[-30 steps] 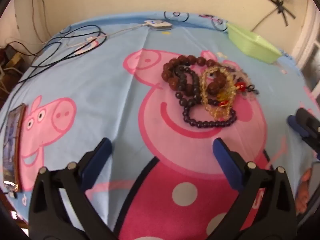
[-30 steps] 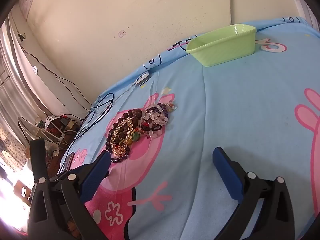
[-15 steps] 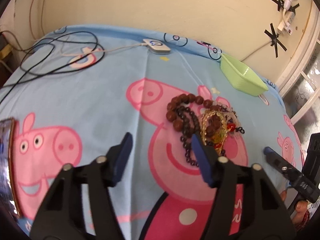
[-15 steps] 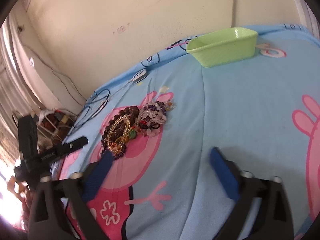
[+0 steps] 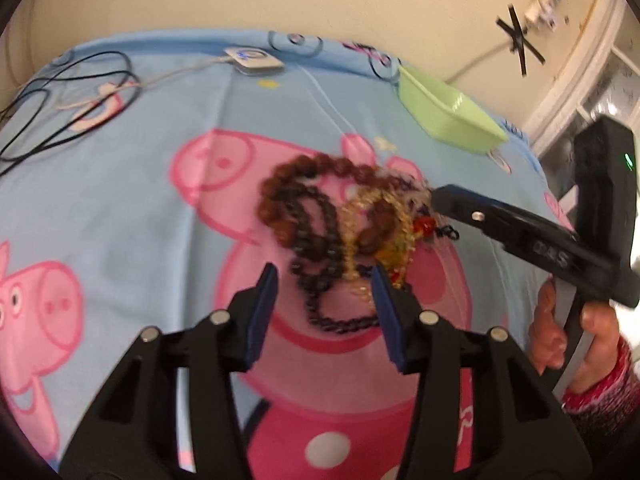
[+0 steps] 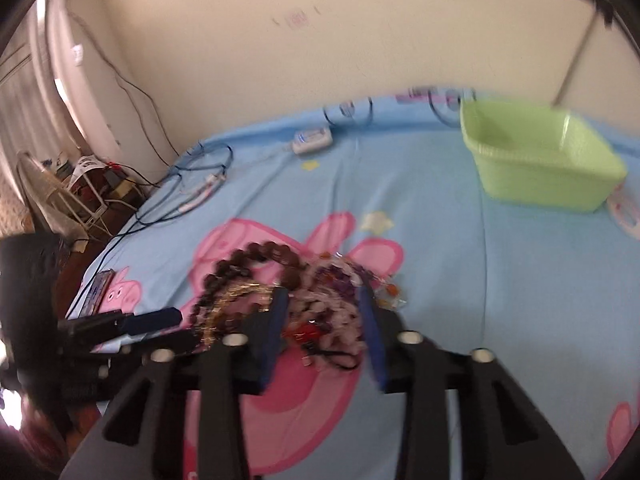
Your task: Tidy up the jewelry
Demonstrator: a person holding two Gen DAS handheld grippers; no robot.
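Observation:
A heap of bead jewelry lies on the cartoon pig bedsheet: a brown bead necklace, a dark bead strand, golden beads and pale pink beads. My left gripper hangs over the heap's near side, jaws closing, with the dark strand's loop between them and untouched. My right gripper has its jaws drawn in on the pale pink beads, which fill the gap. Seen from the left wrist, the right gripper touches the heap's right edge. The left gripper shows at the heap's left.
A light green tub stands at the far right by the wall, seen again as the tub. Black cables and a white charger lie far left. A phone rests near the left edge. A person's hand holds the right gripper.
Both grippers have moved in to the jewelry heap from opposite sides. Both sets of jaws have narrowed from wide open, the right one around the pale beads.

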